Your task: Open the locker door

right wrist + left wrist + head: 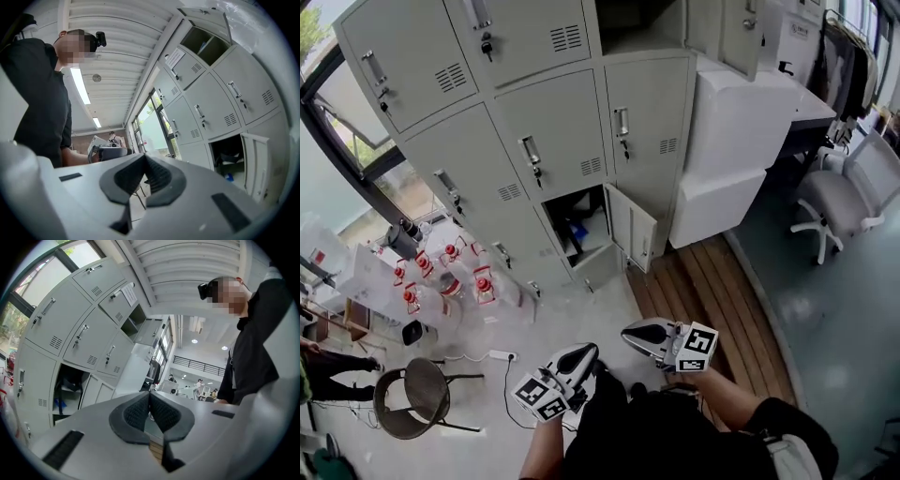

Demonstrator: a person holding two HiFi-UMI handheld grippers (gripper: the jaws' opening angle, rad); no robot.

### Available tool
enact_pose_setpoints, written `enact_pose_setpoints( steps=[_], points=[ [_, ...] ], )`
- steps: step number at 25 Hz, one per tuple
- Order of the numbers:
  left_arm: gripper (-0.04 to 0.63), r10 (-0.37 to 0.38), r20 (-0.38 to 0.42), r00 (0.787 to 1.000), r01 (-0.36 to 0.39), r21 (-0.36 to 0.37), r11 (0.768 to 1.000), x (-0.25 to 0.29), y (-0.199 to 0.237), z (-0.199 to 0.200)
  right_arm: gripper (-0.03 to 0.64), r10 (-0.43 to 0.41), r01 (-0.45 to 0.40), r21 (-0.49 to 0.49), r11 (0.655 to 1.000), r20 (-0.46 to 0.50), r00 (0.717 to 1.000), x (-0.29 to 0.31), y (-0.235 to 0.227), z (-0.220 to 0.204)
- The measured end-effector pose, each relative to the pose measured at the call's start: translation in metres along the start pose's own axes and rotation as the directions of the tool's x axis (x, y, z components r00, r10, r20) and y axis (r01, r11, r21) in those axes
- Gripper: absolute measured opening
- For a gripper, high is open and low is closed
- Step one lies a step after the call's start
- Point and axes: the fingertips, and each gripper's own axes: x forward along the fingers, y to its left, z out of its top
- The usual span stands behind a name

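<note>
Locker door (635, 228) open; blue item (577, 231) inside; left claw (150, 395), right claw (145, 158) closed, empty.

No text, number or brand can be read anywhere. A white sheet (129, 293) stuck high on the lockers (70, 329), in the upper middle of the left gripper view, carries lines of print too small to make out. In the right gripper view the same sheet is just as illegible. At the bottom of the head view, the square markers (542, 397) show black-and-white block patterns, not letters or digits. A white box (797, 37) in the upper right of the head view bears a small dark mark, too blurred to read.
</note>
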Motion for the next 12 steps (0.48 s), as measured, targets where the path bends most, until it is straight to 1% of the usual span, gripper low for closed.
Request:
enact_pose_setpoints(
  steps=[3,6,8,12],
  points=[
    [0.017,-0.015,0.02,1.0,0.015,-0.029,0.999,0.001,-0.009,-0.001,0.012,0.0,0.0,-0.013,1.0,-0.013,1.0,-0.002,0.005,0.002],
    [0.017,-0.041,0.026,0.999,0.042,-0.026,0.999,0.007,-0.014,0.005,0.012,-0.01,0.01,-0.046,0.999,0.008,1.0,-0.01,0.011,0.023],
    [0.017,-0.06,0.038,0.997,0.06,0.0,0.998,0.016,-0.014,0.018,0.012,-0.011,0.012,-0.08,0.997,0.01,1.0,-0.009,0.009,0.037],
    [0.017,-0.104,0.08,0.991,0.098,0.083,0.992,0.034,-0.01,0.054,0.012,0.017,-0.017,-0.165,0.986,-0.003,1.0,0.001,-0.005,0.055]
  ],
)
